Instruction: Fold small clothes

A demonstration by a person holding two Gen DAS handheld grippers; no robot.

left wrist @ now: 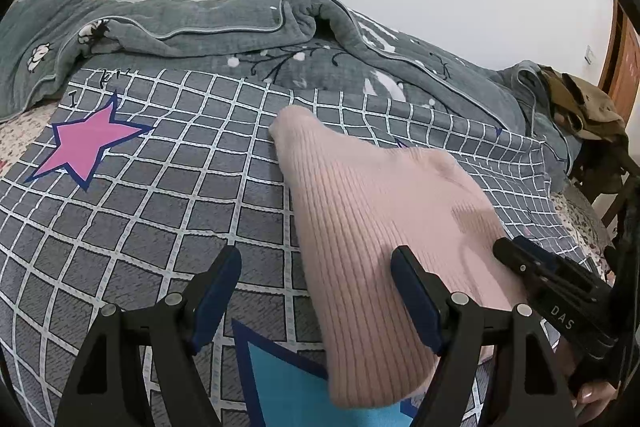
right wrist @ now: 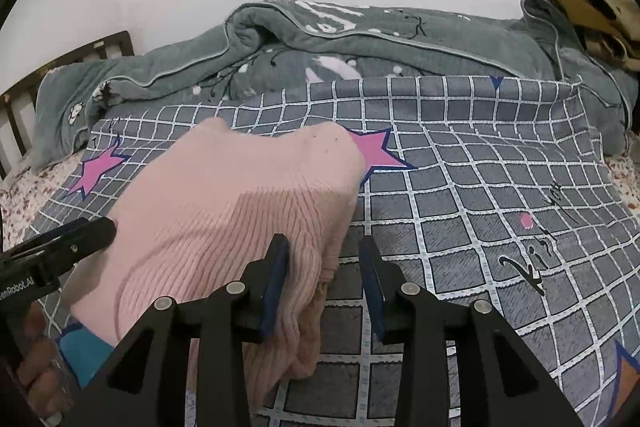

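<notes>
Two grippers sit low over the bed (right wrist: 500, 195), both empty. The pink ribbed garment (left wrist: 380, 211), already doubled over, lies on the checked sheet, long axis running away from me. My left gripper (left wrist: 316, 281) stands wide, straddling its left edge, pads clear of the knit. My right gripper (right wrist: 324, 269) is partly parted; the garment's right folded edge lies between the jaws, ungripped. Right is nearer for the next fold, I judge.

A grey checked bedsheet with pink stars (left wrist: 132, 195) covers the bed; a rumpled grey-green quilt (left wrist: 224, 27) lies behind it.
</notes>
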